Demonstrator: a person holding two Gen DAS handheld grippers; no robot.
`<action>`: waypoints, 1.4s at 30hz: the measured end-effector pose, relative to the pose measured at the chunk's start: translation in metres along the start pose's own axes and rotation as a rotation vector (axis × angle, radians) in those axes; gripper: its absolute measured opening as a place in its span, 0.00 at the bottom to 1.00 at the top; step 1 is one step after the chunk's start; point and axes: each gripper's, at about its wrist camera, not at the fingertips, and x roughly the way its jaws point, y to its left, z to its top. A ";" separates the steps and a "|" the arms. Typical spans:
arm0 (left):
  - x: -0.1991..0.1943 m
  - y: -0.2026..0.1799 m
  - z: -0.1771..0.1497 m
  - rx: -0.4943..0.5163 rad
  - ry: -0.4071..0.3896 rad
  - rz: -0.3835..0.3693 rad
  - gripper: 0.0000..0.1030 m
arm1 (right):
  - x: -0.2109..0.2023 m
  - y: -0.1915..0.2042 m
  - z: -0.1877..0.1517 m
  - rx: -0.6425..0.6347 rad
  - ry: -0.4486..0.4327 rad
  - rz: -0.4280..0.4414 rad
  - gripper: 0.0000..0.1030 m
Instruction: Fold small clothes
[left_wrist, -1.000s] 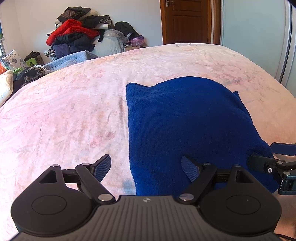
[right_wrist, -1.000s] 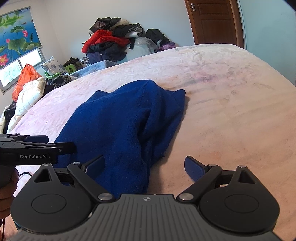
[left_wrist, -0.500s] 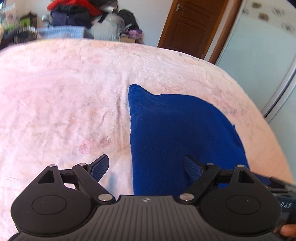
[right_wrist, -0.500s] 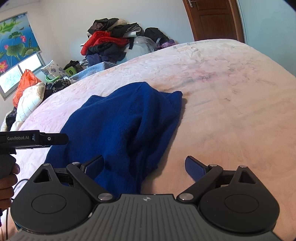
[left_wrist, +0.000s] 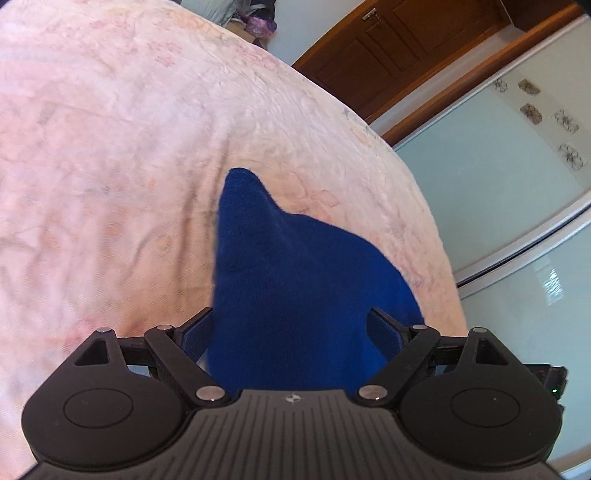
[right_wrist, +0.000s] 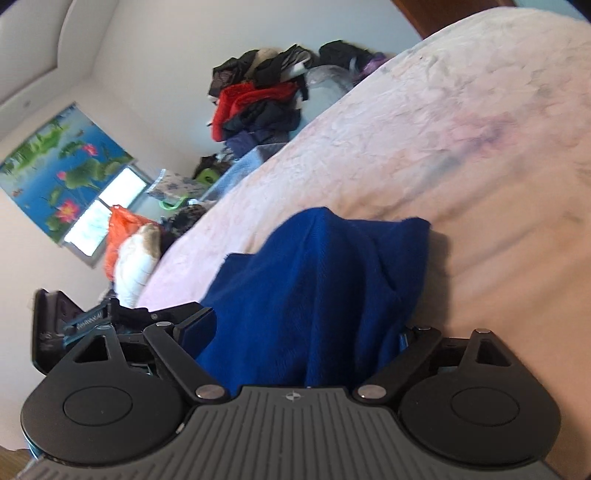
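1. Your left gripper (left_wrist: 291, 334) has its jaws standing wide apart, and the near edge of the blue garment (left_wrist: 295, 288) lies between them. The cloth fills the gap from one pad to the other, but you cannot tell from the left wrist view whether either pad presses on it.
2. From that gripper, the garment runs away and forward across the pink bedspread (left_wrist: 110, 155), narrowing to a raised point straight ahead of the fingers.
3. Your right gripper (right_wrist: 306, 334) is also spread wide, though its jaws have just been closing a little. The garment (right_wrist: 325, 288) sits bunched between them; its right-hand fold covers the right fingertip, so contact there is hidden.
4. Ahead of the right gripper the cloth humps up in a soft ridge, with its far corner resting on the bedspread (right_wrist: 480, 155).
5. Just beside the right gripper's left finger you can see part of your left gripper (right_wrist: 92, 325), at the garment's other near corner.
6. Beyond the bed, ahead and to the left of the right gripper, a pile of clothes (right_wrist: 266, 96) stands against the wall.
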 end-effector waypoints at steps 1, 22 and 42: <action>0.003 0.001 0.002 -0.006 -0.001 -0.009 0.86 | 0.006 0.001 0.004 -0.012 0.022 0.011 0.86; -0.062 -0.035 0.009 0.288 -0.198 0.123 0.24 | 0.020 0.084 0.026 -0.290 -0.025 -0.040 0.27; -0.093 -0.001 -0.076 0.324 -0.051 0.148 0.60 | -0.026 0.022 -0.034 -0.022 0.167 0.016 0.65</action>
